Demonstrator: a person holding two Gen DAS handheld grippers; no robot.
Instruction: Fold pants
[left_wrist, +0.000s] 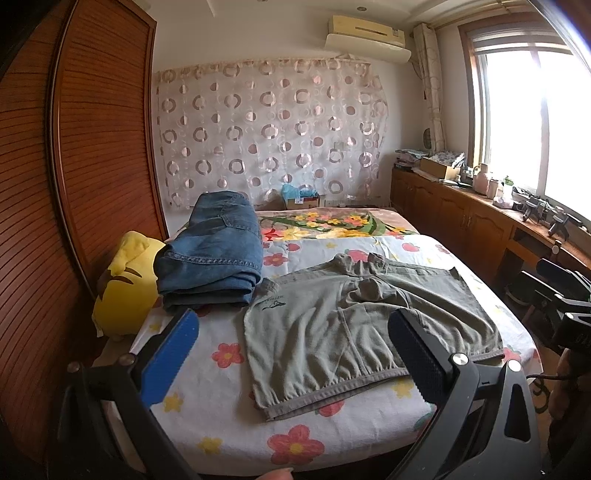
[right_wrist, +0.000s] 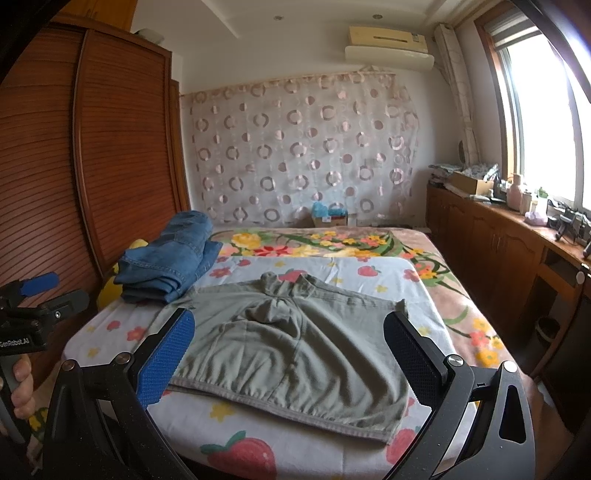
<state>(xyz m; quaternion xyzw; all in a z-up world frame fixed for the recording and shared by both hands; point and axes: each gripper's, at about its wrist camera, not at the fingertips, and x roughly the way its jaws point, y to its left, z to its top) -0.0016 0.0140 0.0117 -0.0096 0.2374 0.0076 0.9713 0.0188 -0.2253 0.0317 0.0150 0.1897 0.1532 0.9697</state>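
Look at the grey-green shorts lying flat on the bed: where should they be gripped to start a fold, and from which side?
Grip the grey-green shorts at the near hem corners, coming in low from the near edge of the bed. They lie flat, and the hem forms a free edge facing both open tongs, left and right. The folded jeans crowd the far left.

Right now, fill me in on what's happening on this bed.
A person holds a claw in each hand above the near edge of the bed. Both the left claw and the right claw are open and empty. Grey-green shorts lie spread flat, not yet folded. Folded jeans sit beside them at the left, against a yellow plush toy.
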